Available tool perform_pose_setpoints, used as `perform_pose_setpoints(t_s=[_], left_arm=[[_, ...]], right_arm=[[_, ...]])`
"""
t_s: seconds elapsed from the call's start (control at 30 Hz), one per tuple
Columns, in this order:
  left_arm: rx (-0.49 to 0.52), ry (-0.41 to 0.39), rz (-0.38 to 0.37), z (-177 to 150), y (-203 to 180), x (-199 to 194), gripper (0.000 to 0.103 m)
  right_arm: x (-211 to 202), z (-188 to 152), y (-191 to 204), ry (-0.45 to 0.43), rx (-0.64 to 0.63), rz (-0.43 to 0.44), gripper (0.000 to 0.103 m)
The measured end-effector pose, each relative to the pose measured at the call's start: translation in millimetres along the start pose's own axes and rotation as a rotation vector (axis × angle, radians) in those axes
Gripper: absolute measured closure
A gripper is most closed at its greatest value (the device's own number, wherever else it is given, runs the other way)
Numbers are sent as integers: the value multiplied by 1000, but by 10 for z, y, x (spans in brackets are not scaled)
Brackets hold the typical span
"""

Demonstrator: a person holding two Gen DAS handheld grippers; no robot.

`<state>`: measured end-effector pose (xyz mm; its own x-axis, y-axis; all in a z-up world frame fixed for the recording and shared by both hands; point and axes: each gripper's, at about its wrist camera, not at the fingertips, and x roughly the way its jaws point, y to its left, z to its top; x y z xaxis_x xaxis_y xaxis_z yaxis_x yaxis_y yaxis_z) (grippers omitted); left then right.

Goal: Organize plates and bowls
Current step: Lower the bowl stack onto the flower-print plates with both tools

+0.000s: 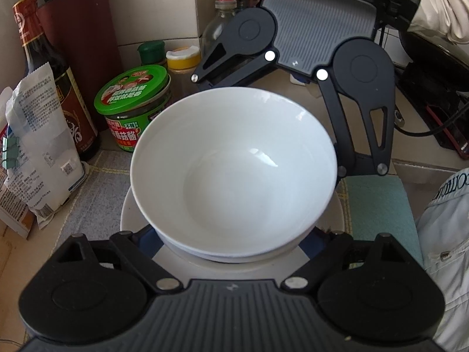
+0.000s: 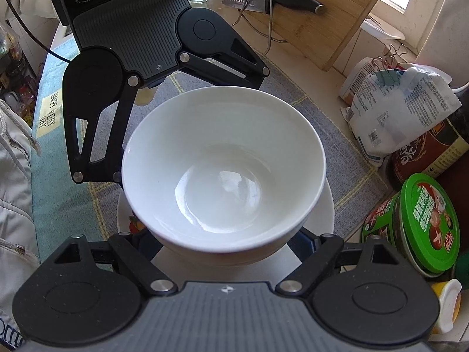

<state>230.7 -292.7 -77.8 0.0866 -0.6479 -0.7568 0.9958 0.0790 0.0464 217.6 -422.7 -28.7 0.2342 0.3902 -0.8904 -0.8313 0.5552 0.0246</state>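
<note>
A white bowl [image 1: 234, 170] [image 2: 222, 158] sits nested in a second white bowl [image 1: 234, 255], on a white plate [image 1: 129, 214] [image 2: 326, 214] with a fruit print. My left gripper [image 1: 234, 243] reaches in from the near side. Its blue-padded fingers [image 1: 146, 239] lie against the bowl's lower wall on both sides. My right gripper [image 2: 225, 246] comes from the opposite side and flanks the bowl the same way. Each gripper shows in the other's view, the right gripper [image 1: 272, 96] and the left gripper [image 2: 187, 111]. The bowl's flare hides the fingertips.
The plate rests on a grey checked mat [image 2: 337, 135] beside a teal cloth [image 1: 378, 211]. A green-lidded jar [image 1: 132, 99], a dark sauce bottle [image 1: 44, 58], a paper bag [image 1: 35, 146] and a knife block [image 1: 79, 44] crowd one side. A cutting board with a knife [image 2: 307, 14] leans behind.
</note>
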Motion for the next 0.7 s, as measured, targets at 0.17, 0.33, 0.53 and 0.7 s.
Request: perform_pose_setpoints(t_s=[0.17,0.33,0.53,0.7], left_arm=[[27,-8,20,-21,-49,-8,11],[19,-28,41,-59,-58,-18,8],[-13,-70,92,-126,-128,-160,5],[-50,-89,182,-209,-209,-373,3]], right_arm=[[4,-11,51,-2,-14,-16,11],[-18,-3,31,-18,13,-20,3],[-59,-31,128,-10,-8,-51,0],[-165,-87,168,-26,-6,-76,0]])
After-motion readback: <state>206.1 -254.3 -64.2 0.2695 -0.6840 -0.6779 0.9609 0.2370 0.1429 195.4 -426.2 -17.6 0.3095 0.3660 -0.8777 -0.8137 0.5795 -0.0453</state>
